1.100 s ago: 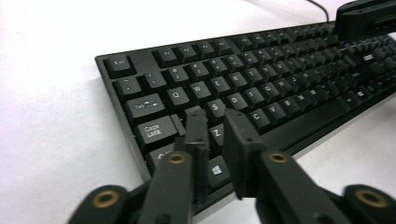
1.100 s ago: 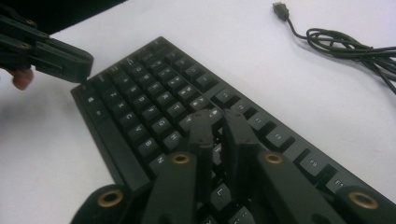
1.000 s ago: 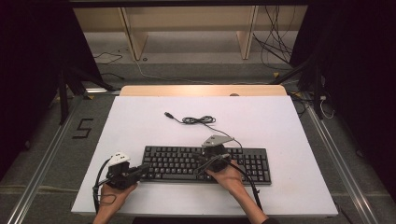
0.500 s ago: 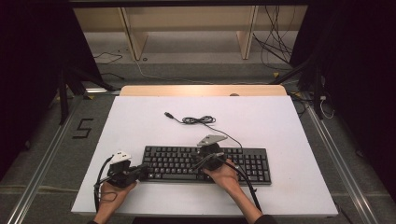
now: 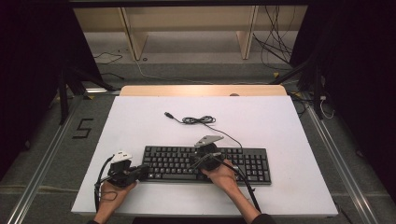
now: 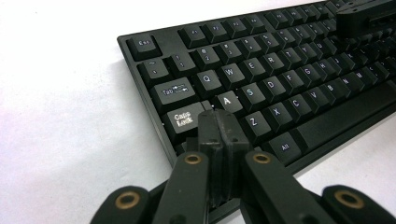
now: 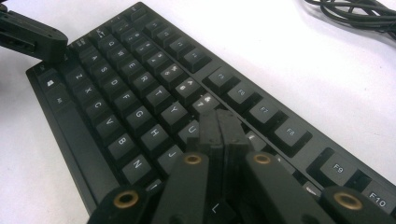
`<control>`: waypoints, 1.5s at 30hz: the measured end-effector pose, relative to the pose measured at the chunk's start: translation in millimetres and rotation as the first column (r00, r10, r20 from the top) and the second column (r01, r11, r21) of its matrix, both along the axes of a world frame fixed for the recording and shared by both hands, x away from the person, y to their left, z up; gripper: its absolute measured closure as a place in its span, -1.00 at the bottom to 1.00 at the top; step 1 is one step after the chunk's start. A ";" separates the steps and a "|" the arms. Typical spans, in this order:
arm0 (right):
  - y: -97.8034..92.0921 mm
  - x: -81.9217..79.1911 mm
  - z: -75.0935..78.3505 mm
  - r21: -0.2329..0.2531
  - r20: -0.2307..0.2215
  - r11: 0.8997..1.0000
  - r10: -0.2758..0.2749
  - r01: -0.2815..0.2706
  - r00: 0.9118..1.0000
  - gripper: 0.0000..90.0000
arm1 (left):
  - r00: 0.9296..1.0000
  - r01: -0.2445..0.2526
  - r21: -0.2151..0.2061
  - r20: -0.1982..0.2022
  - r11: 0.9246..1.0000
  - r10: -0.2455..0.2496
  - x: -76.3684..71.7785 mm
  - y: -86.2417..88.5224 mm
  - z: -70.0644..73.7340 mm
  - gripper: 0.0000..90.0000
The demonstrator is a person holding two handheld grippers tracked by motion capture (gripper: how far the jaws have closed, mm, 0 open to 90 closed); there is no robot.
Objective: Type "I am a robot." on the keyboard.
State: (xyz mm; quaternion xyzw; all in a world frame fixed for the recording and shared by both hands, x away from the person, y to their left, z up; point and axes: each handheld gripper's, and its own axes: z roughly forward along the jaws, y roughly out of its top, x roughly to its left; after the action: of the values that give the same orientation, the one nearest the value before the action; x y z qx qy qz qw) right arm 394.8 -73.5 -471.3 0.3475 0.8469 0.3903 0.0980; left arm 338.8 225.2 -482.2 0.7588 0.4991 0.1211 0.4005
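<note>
Two hands come in at the near edge of the white table [image 5: 289,135], and each one holds one gripper. The left gripper [image 5: 142,173] sits at the left end of the one black keyboard [image 5: 243,163]. Its two jaws are pressed tight together with nothing between them, and in the left gripper view their tips hang over the keys by Caps Lock and A. The right gripper [image 5: 194,162] is over the middle of the keyboard, with the person's right hand [image 5: 223,178] behind it. Its two jaws are clenched tight too, holding nothing, and in the right gripper view the tips are by the keys U and J. The keyboard lies flat and long near the front of the table, just a little way back from the near edge. There is bare white table to its left and to its right, and a lot more behind it. Farther back lies one thin black cable [image 5: 198,120], bunched in a small loop, and it runs to the back of the keyboard. Past the far edge of the table are two pale wooden legs [image 5: 133,35] and some loose wires [image 5: 275,51] on the floor.
</note>
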 end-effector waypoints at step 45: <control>-15.7 -0.7 12.3 0.107 -0.019 0.994 -0.013 0.015 1.000 0.69 | 0.998 0.024 -0.048 0.062 0.999 -0.021 -3.3 -0.1 5.0 0.82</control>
State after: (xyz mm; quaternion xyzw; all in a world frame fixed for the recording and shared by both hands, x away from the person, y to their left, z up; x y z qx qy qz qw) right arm 394.1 -89.2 -459.0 0.3619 0.8230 0.4315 0.0743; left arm 335.5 225.2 -477.2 0.7504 0.4808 0.1278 0.4353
